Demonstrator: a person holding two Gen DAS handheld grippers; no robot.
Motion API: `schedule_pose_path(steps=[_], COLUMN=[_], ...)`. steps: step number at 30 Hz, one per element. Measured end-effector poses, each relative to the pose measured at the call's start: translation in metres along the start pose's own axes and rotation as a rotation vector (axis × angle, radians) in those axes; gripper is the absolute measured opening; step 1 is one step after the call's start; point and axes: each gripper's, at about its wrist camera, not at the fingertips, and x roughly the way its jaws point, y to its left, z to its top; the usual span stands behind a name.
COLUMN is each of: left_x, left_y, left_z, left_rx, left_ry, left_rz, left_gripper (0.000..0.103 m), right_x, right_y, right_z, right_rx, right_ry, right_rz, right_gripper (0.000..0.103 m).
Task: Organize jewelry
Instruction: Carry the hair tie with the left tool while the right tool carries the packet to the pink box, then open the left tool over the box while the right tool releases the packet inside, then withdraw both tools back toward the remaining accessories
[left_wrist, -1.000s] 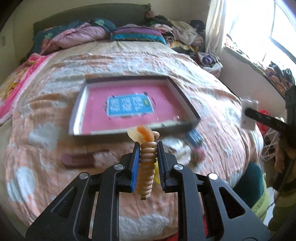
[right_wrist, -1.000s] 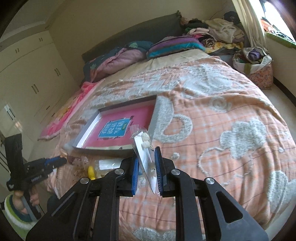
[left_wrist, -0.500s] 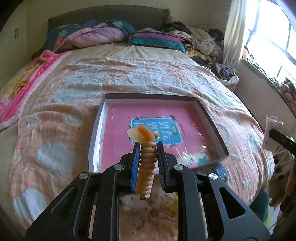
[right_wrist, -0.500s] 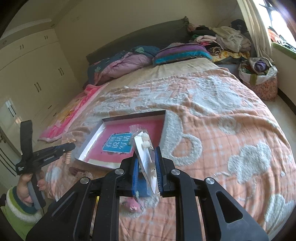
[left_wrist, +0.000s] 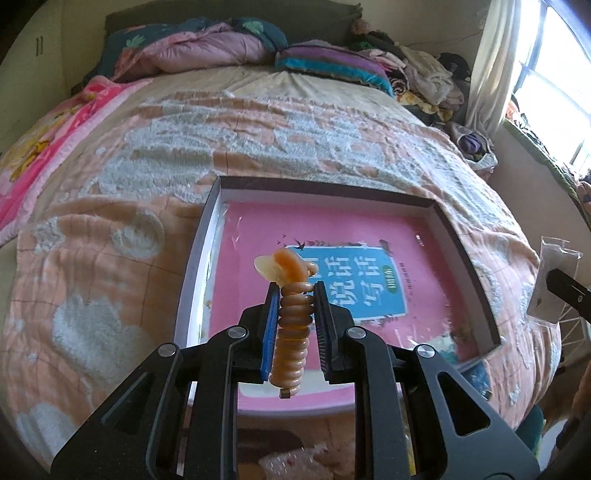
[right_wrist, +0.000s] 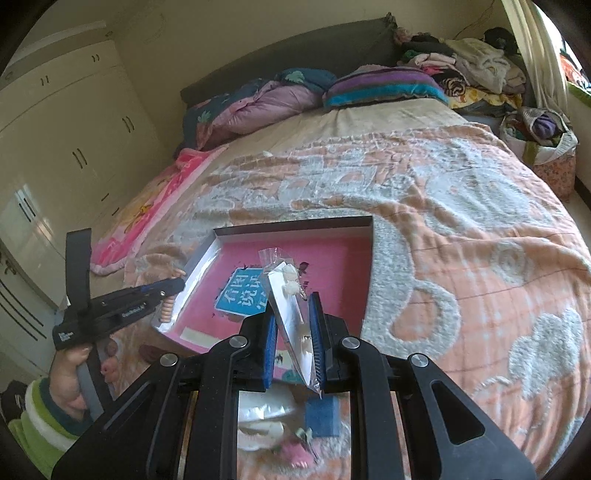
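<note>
My left gripper (left_wrist: 294, 291) is shut on an amber spiral hair tie (left_wrist: 291, 328) with an orange and pale charm at its top. It hangs over the near left part of a shallow box (left_wrist: 458, 240) lined in pink with a blue label. My right gripper (right_wrist: 293, 299) is shut on a clear plastic packet (right_wrist: 291, 314) holding small white pieces, above the box's (right_wrist: 295, 226) near edge. In the right wrist view the left gripper (right_wrist: 173, 285) comes in from the left over the box rim, held by a hand (right_wrist: 70, 376) in a striped sleeve.
The box lies on an orange and white bedspread (left_wrist: 110, 258). Loose small items, a blue block (right_wrist: 323, 415) and a pink piece (right_wrist: 295, 454), lie near the bed's front edge. Pillows and piled clothes (left_wrist: 424, 74) sit at the head; a wardrobe (right_wrist: 55, 147) stands left.
Both grippers have moved forward over the bed toward the box, which now looms larger under them. Each still grips the same item.
</note>
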Motion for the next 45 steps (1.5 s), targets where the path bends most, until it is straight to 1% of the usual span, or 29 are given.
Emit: schedule_pose_path(steps=[5,11,13,15,17,20,21,22,23,24,25,27,28,29,30,31,33,34,35,36,38,45], left_x=[0.016,0.021,0.019,0.017,0.013,0.007,0.003,0.001,-0.002,-0.006,-0.009,-0.016,-0.021,-0.026,-0.031,-0.035,-0.048,-0.054,-0.061,-0.069,-0.083,-0.127], left_y=[0.008,0.017,0.017,0.018,0.019,0.019,0.018,0.018,0.017,0.016,0.015,0.013,0.012,0.011,0.010,0.009,0.008,0.007,0.006,0.005,0.003,-0.008], left_z=[-0.001,0.000,-0.001,-0.001,-0.002,-0.003,-0.005,-0.005,-0.005,-0.006,-0.006,-0.006,-0.006,-0.007,-0.007,-0.007,-0.007,-0.007,-0.007,-0.006,-0.007,-0.011], left_rx=[-0.015,-0.023,-0.014,-0.009,-0.007,-0.009,-0.007,-0.005,-0.003,-0.002,-0.003,-0.006,-0.007,-0.008,-0.009,-0.011,-0.018,-0.022,-0.026,-0.029,-0.033,-0.024], left_ry=[0.024,0.030,0.027,0.023,0.017,0.011,0.006,0.003,-0.002,-0.007,-0.012,-0.022,-0.029,-0.036,-0.045,-0.052,-0.073,-0.084,-0.099,-0.114,-0.140,-0.212], left_rz=[0.007,0.018,0.033,0.040,0.048,0.055,0.057,0.058,0.060,0.060,0.059,0.059,0.060,0.061,0.059,0.059,0.061,0.060,0.055,0.050,0.042,0.029], left_gripper=[0.012,0.012,0.014,0.021,0.026,0.031,0.035,0.037,0.041,0.043,0.044,0.051,0.053,0.055,0.057,0.059,0.069,0.071,0.077,0.082,0.088,0.093], right_x=[0.026,0.053,0.060,0.066,0.070,0.070,0.067,0.064,0.058,0.051,0.046,0.031,0.023,0.017,0.006,-0.002,-0.021,-0.027,-0.034,-0.041,-0.057,-0.095], right_y=[0.003,0.002,0.001,0.000,-0.002,-0.007,-0.007,-0.007,-0.007,-0.007,-0.008,-0.008,-0.007,-0.007,-0.006,-0.005,-0.003,-0.001,0.000,0.001,0.004,0.012], right_z=[0.001,-0.006,-0.009,-0.012,-0.016,-0.021,-0.022,-0.023,-0.024,-0.024,-0.024,-0.025,-0.024,-0.023,-0.024,-0.023,-0.022,-0.021,-0.021,-0.021,-0.021,-0.025], right_rx=[-0.003,0.008,0.008,0.013,0.012,0.030,0.030,0.027,0.028,0.033,0.038,0.041,0.036,0.032,0.029,0.027,0.015,0.011,0.007,0.003,-0.008,-0.007], right_ry=[0.038,0.088,0.099,0.112,0.124,0.130,0.123,0.115,0.094,0.077,0.065,0.037,0.022,0.010,-0.017,-0.037,-0.075,-0.087,-0.101,-0.117,-0.141,-0.193], right_rz=[-0.006,-0.024,-0.038,-0.052,-0.081,-0.098,-0.109,-0.115,-0.119,-0.118,-0.116,-0.113,-0.116,-0.117,-0.119,-0.121,-0.123,-0.123,-0.126,-0.129,-0.121,-0.084], right_gripper=[0.016,0.016,0.016,0.016,0.018,0.020,0.027,0.037,0.041,0.051,0.054,0.055,0.057,0.061,0.070,0.073,0.075,0.080,0.082,0.083,0.083,0.083])
